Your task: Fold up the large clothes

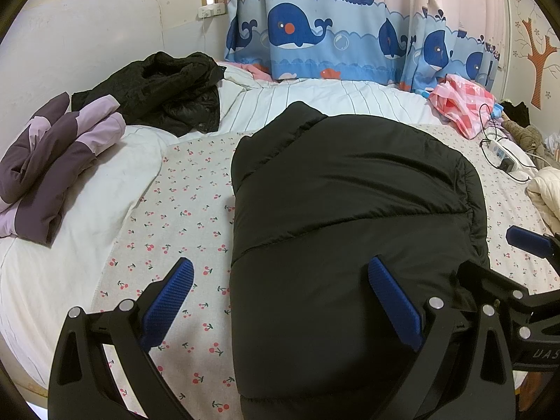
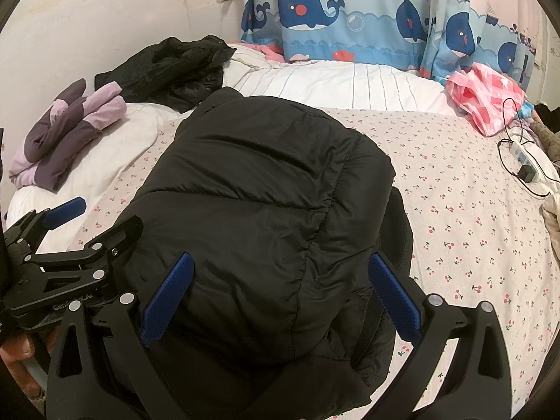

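A black puffer jacket (image 1: pixel 350 210) lies folded into a thick bundle on the cherry-print sheet (image 1: pixel 182 210), collar end toward the curtain. My left gripper (image 1: pixel 280 273) hovers open over the jacket's near left edge, one blue pad above the sheet and the other above the jacket. My right gripper (image 2: pixel 281 262) is open too, straddling the near end of the jacket (image 2: pixel 262 192) from above. Neither pinches any fabric. Each gripper shows in the other's view: the right gripper (image 1: pixel 500 255) at the jacket's right side, the left gripper (image 2: pixel 101 217) at its left.
A folded purple jacket (image 1: pixel 52 161) and a heap of black clothes (image 1: pixel 157 91) sit at the back left on white bedding. At the right are a pink checked bag (image 1: pixel 462 101), a power strip with cable (image 1: pixel 504 154) and a cream garment (image 1: pixel 546 192). A whale curtain (image 1: pixel 350 35) hangs behind.
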`<state>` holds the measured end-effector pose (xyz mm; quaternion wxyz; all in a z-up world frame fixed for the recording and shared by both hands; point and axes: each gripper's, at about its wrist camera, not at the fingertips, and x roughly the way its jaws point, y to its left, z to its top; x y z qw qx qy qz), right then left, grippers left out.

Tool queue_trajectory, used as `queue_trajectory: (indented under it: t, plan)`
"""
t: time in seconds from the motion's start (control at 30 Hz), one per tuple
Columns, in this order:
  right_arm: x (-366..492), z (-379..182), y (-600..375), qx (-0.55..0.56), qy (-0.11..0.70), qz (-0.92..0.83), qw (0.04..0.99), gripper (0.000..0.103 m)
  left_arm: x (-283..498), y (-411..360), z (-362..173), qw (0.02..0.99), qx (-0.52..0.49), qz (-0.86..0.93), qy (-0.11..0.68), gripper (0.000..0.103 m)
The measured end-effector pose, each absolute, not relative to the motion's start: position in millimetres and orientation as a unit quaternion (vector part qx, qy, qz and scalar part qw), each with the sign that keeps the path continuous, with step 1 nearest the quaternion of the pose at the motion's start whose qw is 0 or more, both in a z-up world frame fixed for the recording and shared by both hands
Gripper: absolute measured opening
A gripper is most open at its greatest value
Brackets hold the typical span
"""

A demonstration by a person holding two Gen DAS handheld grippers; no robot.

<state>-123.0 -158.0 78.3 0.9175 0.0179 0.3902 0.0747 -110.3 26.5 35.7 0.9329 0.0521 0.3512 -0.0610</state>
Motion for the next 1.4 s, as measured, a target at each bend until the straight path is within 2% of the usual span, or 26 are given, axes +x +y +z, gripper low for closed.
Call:
queue_trajectory:
  t: [1.4]
  plan:
    - [-127, 75, -159, -0.004, 0.391, 0.073, 0.917, 0.097, -101, 28, 34, 0.931, 0.053, -0.064, 0.355, 0.096]
